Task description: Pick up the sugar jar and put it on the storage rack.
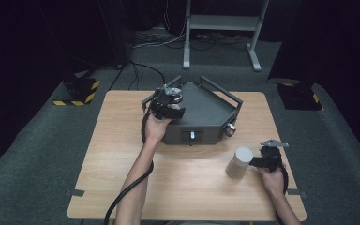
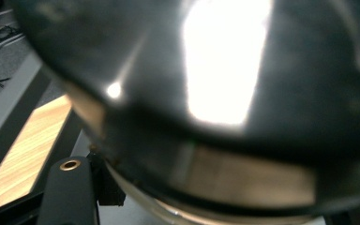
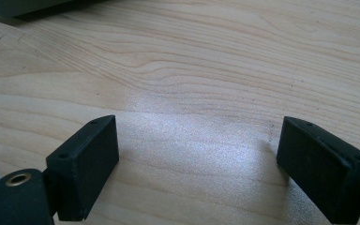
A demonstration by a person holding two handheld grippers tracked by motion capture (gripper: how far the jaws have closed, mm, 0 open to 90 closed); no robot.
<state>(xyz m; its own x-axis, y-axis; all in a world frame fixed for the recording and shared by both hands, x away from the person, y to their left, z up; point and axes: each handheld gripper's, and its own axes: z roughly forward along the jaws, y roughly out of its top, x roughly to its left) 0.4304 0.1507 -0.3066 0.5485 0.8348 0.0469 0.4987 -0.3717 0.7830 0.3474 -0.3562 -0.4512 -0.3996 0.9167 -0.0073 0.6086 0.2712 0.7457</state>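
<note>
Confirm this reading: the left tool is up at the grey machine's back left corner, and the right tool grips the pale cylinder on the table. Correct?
Not quite. The right tool holds nothing: the right gripper view shows its jaws apart over bare table, with the pale cylinder beside it. The left tool is indeed at the grey machine.

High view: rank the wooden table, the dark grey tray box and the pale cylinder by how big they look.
1. wooden table, by far the largest.
2. dark grey tray box, covering a modest part of the tabletop.
3. pale cylinder, the smallest, standing beside the right claw.
Nearness to the camera does not blur this order.
</note>
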